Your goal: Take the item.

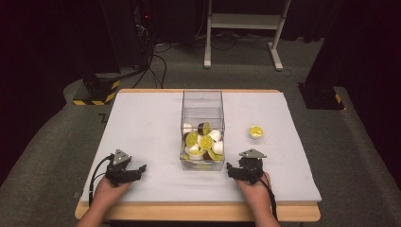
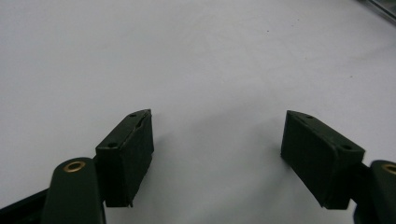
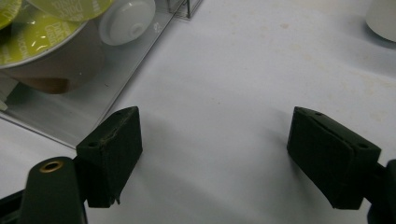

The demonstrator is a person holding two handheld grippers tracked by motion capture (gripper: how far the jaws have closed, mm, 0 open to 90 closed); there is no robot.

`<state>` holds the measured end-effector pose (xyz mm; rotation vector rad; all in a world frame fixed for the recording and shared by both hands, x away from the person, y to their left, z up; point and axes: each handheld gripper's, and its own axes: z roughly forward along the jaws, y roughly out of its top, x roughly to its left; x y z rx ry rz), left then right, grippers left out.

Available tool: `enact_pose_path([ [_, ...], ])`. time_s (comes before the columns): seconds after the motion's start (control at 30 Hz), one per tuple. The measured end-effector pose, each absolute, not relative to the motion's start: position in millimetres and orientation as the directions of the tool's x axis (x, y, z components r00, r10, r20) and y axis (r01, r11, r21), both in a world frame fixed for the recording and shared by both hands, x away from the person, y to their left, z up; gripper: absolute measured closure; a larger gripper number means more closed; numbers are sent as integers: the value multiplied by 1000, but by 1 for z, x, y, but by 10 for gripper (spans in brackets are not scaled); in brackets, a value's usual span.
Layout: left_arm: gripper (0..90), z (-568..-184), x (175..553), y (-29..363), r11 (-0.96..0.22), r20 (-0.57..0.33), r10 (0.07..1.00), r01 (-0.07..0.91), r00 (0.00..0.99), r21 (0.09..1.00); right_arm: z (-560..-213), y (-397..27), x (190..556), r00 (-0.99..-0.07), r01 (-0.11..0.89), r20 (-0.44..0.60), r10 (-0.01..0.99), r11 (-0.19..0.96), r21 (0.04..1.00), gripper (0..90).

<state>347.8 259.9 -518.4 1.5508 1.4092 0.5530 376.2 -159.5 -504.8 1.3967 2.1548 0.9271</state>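
Observation:
A clear plastic box (image 1: 202, 108) stands mid-table, holding several coffee capsules (image 1: 204, 142) with yellow-green lids and white or brown cups. One lone capsule (image 1: 256, 132) with a yellow-green lid sits on the white mat to the box's right. My left gripper (image 1: 136, 169) rests low on the mat at the near left, open, with bare mat between its jaws (image 2: 217, 144). My right gripper (image 1: 236, 171) lies just right of the box's near corner, open and empty (image 3: 215, 149). The box wall (image 3: 84, 107) with capsules (image 3: 42, 42) behind it stands close on its left.
The white mat (image 1: 142, 123) covers a wooden table whose front edge (image 1: 198, 212) runs near the person's hands. A white capsule cup (image 3: 384, 18) shows at the top right corner of the right gripper view. Dark stands and cables (image 1: 151, 66) sit on the floor beyond.

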Motion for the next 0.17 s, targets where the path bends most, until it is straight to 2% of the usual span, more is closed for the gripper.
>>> enact_pose_path([
  [0.17, 256, -518, 348, 260, 97, -251, 938, 517, 238, 850, -505, -158, 376, -418, 635, -2, 908, 294, 715, 172],
])
